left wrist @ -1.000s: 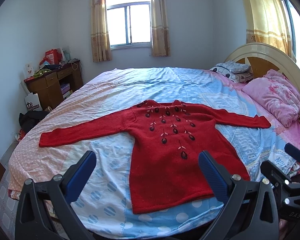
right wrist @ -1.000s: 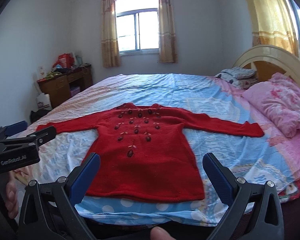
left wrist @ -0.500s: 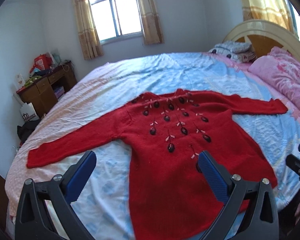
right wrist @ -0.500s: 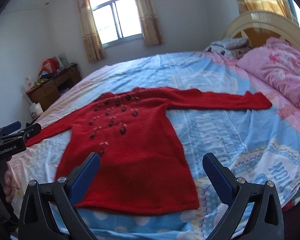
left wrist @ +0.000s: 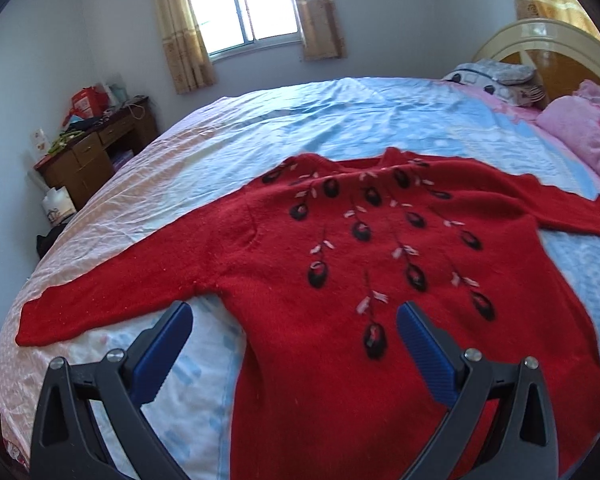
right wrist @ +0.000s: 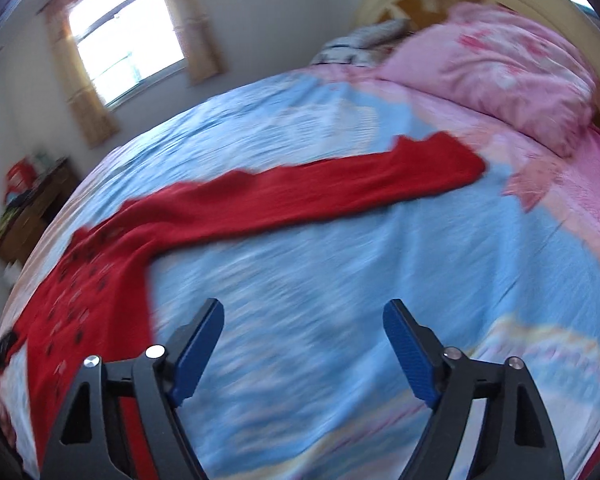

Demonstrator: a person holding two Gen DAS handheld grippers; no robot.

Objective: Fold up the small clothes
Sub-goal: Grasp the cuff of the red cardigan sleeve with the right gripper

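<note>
A red knit sweater with dark flower appliqués lies flat, front up, on the bed, both sleeves spread out. My left gripper is open and empty, hovering over the sweater's left armpit and side. In the blurred right wrist view the sweater's right sleeve stretches toward the pink pillow. My right gripper is open and empty over bare blue sheet, below that sleeve and to the right of the sweater's body.
The bed has a blue and pink sheet. A pink pillow and folded bedding lie by the headboard. A wooden desk with clutter stands by the left wall under the window.
Both grippers moved forward and lower over the bed. The left closed in on the sweater's left side. The right swung right toward the right sleeve. The sweater has not moved.
</note>
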